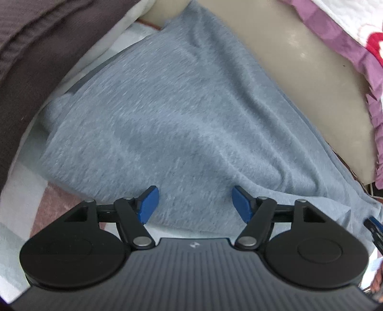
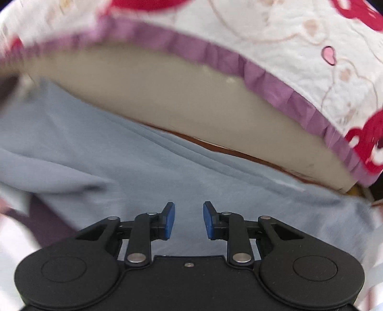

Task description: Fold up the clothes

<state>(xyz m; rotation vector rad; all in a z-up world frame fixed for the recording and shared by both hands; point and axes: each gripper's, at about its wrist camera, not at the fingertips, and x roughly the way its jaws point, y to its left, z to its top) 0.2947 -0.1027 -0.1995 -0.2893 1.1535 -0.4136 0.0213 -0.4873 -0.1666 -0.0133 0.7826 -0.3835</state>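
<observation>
Fabric is seen beneath both tools. In the left wrist view, the left gripper (image 1: 194, 205) is spread wide, its blue pads (image 1: 149, 203) well apart — nothing is pinched between them. The grey garment (image 1: 167, 119) fills the centre of that view, running from 6 o'clock up toward 12, with a diagonal crease toward 4 o'clock and a bunched lump at its 9 o'clock edge. Whether the pads touch the cloth cannot be told; they are seen over its near hem. A dark brown fabric (image 1: 31, 47) is piled at 10 o'clock, beyond the garment's edge. A beige surface (image 1: 299, 67) is exposed at 1 to 3 o'clock, just beside the garment. Past it, at 2 o'clock, a white quilt (image 1: 359, 21) with a purple frill and red patches is draped.

In the right wrist view, the right gripper (image 2: 189, 221) is parted moderately, a narrower gap than the left's — nothing is clamped between its pads. The same grey garment (image 2: 119, 162) is spread under and ahead of it, from 6 o'clock out to 9 and 3, wrinkled, with a fold at 9 o'clock. Farther out, the beige surface (image 2: 167, 95) is seen as a band across the centre. At 12 to 3 o'clock the white quilt (image 2: 287, 47) with its purple frill overhangs that band. This view is motion-blurred, most at its left edge.
</observation>
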